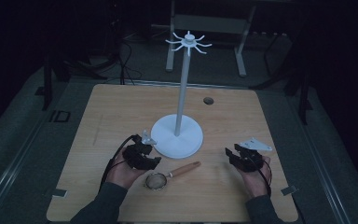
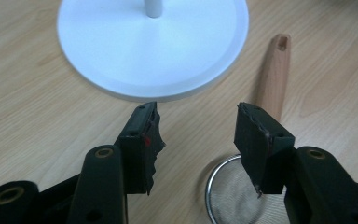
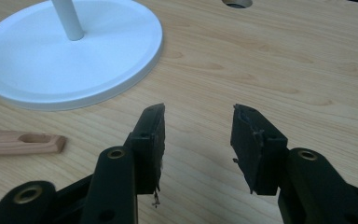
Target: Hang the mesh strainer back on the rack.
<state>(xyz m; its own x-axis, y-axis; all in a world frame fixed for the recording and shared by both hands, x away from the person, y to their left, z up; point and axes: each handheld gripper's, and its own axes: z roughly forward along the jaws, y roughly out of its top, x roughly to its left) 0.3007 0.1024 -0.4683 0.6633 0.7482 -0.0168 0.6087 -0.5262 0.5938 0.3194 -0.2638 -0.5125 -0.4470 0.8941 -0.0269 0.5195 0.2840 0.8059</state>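
A small mesh strainer (image 1: 156,181) with a wooden handle (image 1: 185,169) lies on the wooden table (image 1: 121,112), in front of a white stand (image 1: 177,137) with a tall pole and hooked arms on top. My left gripper (image 1: 154,161) is open just left of the strainer; in its own view the mesh bowl (image 2: 228,196) sits beside its right jaw and the handle (image 2: 274,74) runs away ahead. My right gripper (image 1: 230,154) is open over bare table, right of the handle's end (image 3: 23,142). Nothing is between either pair of jaws.
The stand's round base (image 2: 154,51) lies just ahead of my left gripper and to the left in the right gripper view (image 3: 70,60). A round cable hole (image 1: 208,101) is in the table's far right part. Dark floor and furniture legs surround the table.
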